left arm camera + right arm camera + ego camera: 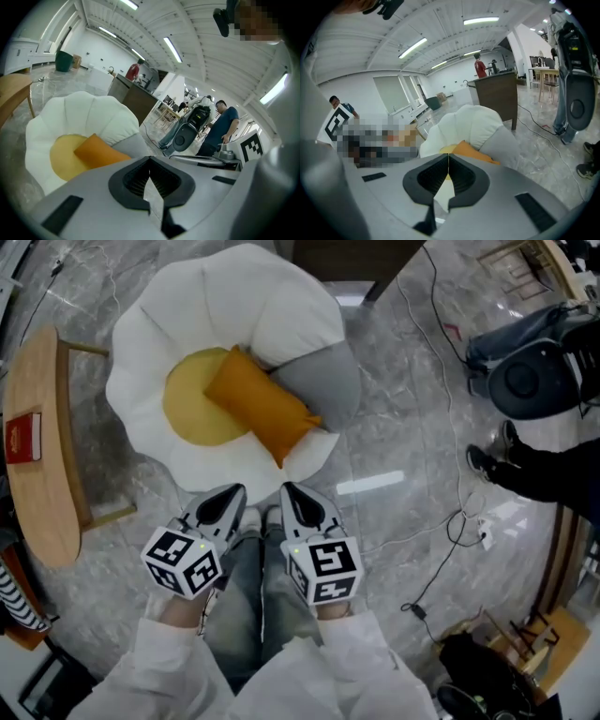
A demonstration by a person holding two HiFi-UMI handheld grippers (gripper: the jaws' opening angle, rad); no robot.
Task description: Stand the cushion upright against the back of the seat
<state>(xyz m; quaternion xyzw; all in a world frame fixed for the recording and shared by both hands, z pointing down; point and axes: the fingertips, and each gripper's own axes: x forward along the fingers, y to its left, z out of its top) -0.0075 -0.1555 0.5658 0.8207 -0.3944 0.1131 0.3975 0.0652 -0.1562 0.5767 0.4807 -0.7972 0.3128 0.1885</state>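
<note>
Seems soft, light: pinch cushion point(261, 407) by its five-o'clock corner. Lies flat on seat point(150, 371), twelve o'clock of left gripper point(234, 495) and right gripper point(291, 491), both clenched, empty.

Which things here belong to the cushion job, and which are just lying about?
Job: orange cushion, lying on the white seat; left gripper and right gripper, both shut, empty.
Lying about: grey cushion at the seat's edge; wooden side table with a red item; floor cables; grey machine.
</note>
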